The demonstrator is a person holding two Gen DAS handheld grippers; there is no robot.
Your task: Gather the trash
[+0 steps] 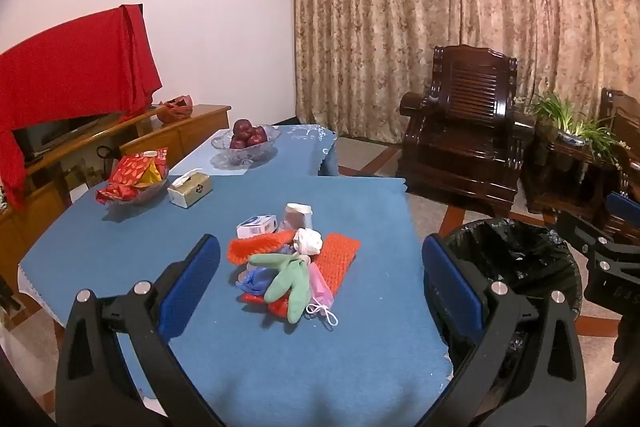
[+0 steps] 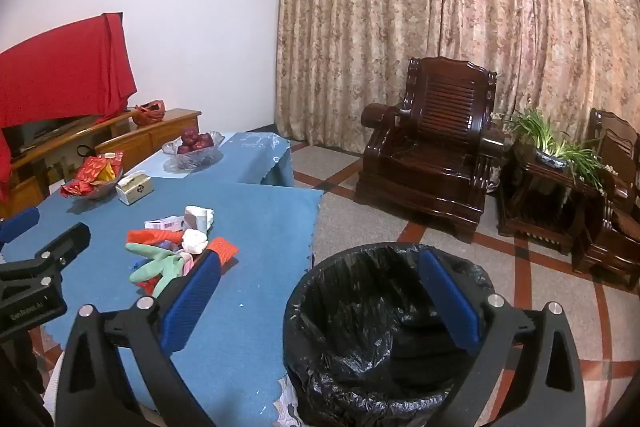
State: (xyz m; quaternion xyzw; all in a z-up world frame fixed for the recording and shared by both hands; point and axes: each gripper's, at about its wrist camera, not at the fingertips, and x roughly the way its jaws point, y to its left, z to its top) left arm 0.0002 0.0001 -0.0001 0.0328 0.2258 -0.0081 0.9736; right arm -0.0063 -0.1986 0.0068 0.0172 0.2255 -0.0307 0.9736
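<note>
Orange netting, a green glove and other trash (image 1: pixel 294 263) are lying mid-tabletop (image 1: pixel 120 247), near its right edge, beside the black-lined bin (image 2: pixel 372 327) on the floor. Both grippers, left (image 1: pixel 320 287) and right (image 2: pixel 320 303), are hovering with jaws wide apart, gripping nothing.

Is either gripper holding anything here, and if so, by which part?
Nothing is held. The left gripper and right gripper are both open and empty; the trash pile lies untouched.
</note>
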